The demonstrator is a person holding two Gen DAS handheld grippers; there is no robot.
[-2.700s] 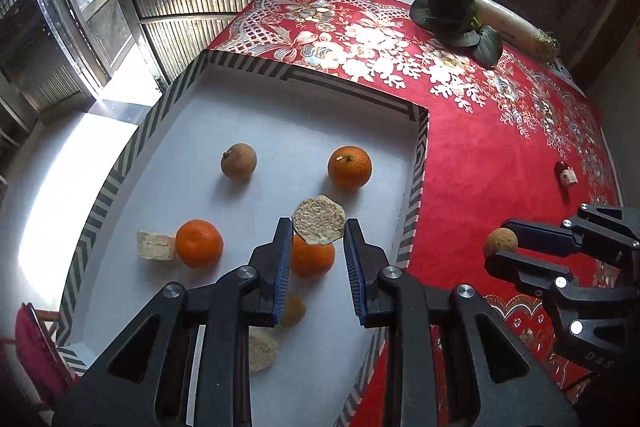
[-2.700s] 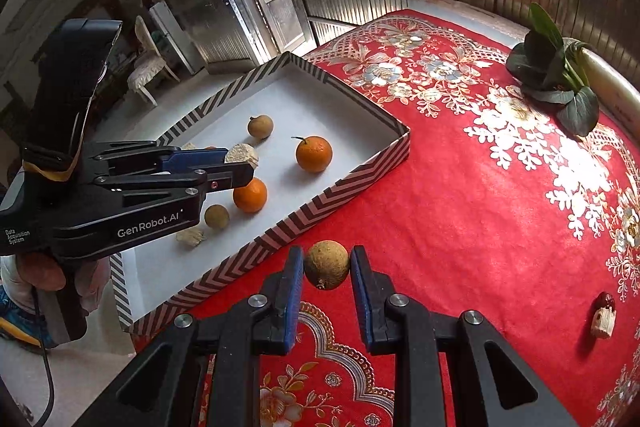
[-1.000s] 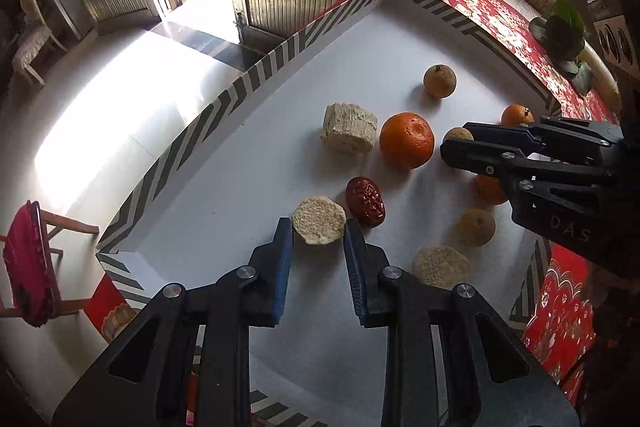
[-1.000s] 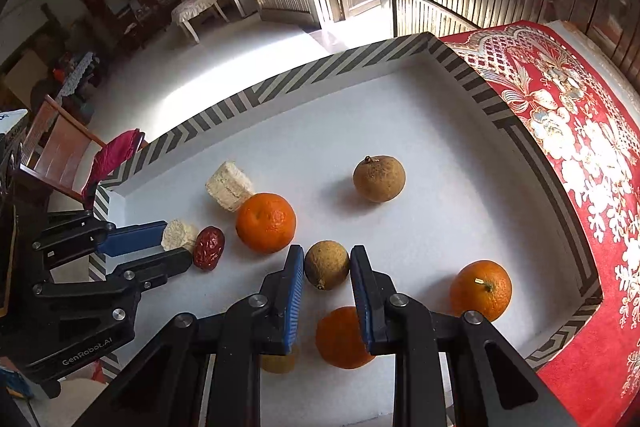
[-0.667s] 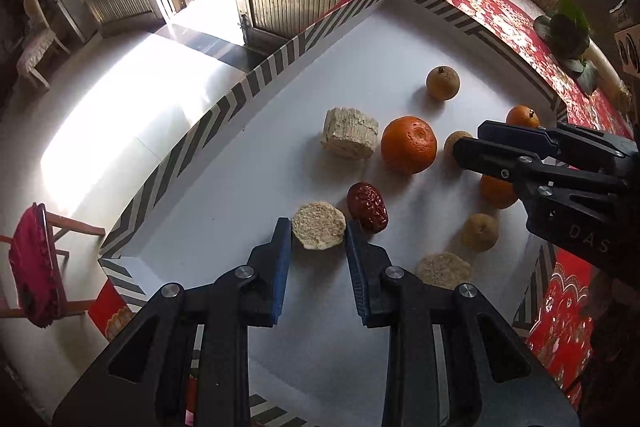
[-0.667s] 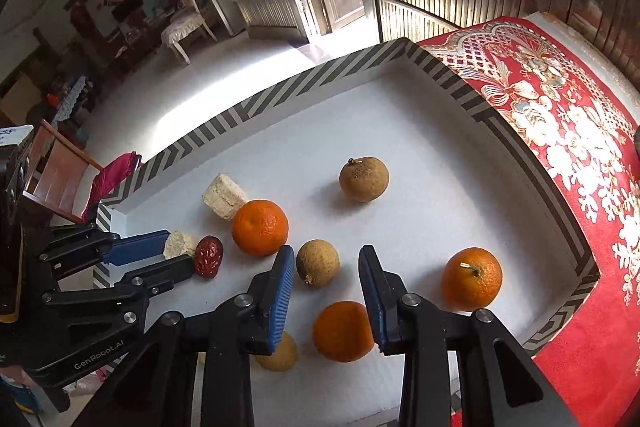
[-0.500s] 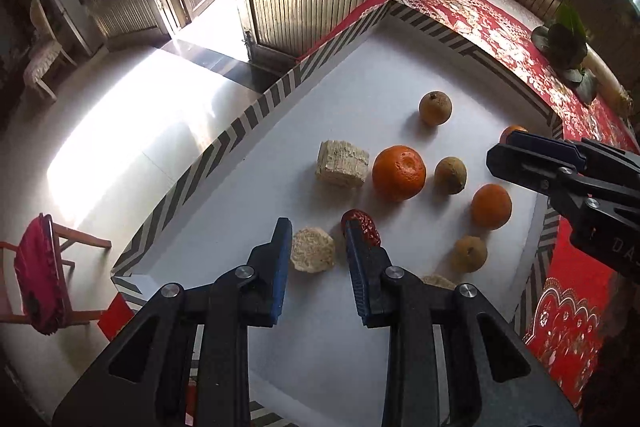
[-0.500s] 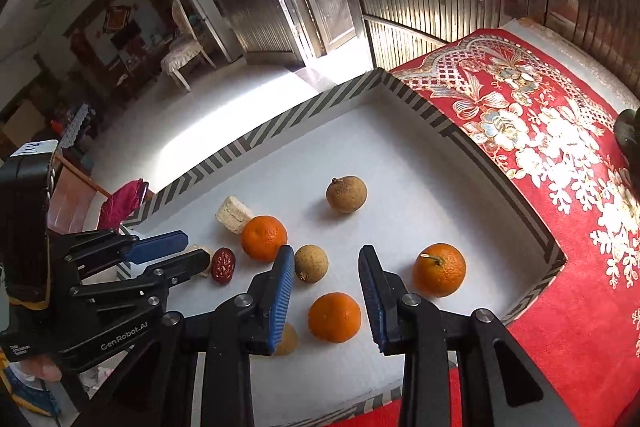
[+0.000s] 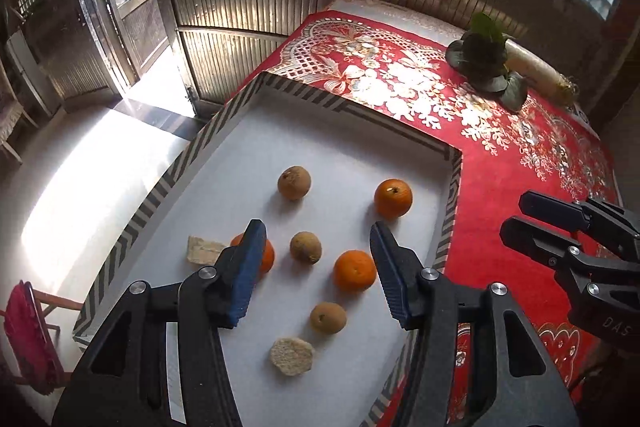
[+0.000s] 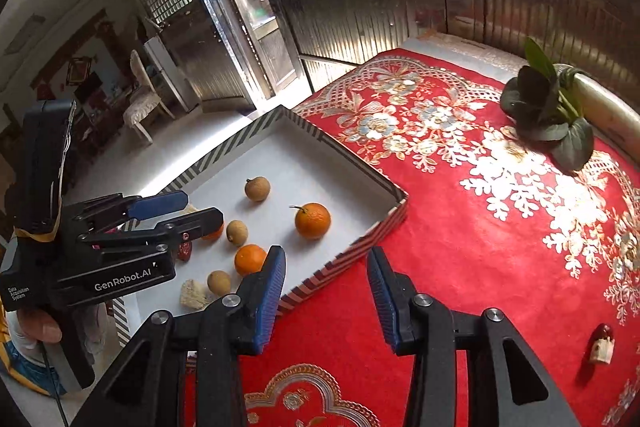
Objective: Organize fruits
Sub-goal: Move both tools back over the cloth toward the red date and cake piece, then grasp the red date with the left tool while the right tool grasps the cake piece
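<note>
A shallow white tray with a striped rim lies on a red floral cloth. In it are three oranges, three brown round fruits, a pale round slice and a pale block. A dark red date shows in the right wrist view. My left gripper is open and empty above the tray. My right gripper is open and empty over the cloth beside the tray's near edge; it also shows in the left wrist view.
A dark green leafy vegetable and a long white radish lie at the far end of the cloth. A small red-and-white piece lies on the cloth at right. The floor drops away left of the tray. A red chair stands below.
Both grippers let go of their pieces in the tray, opened wide and pulled back. The right one has moved off the tray to over the red cloth.
</note>
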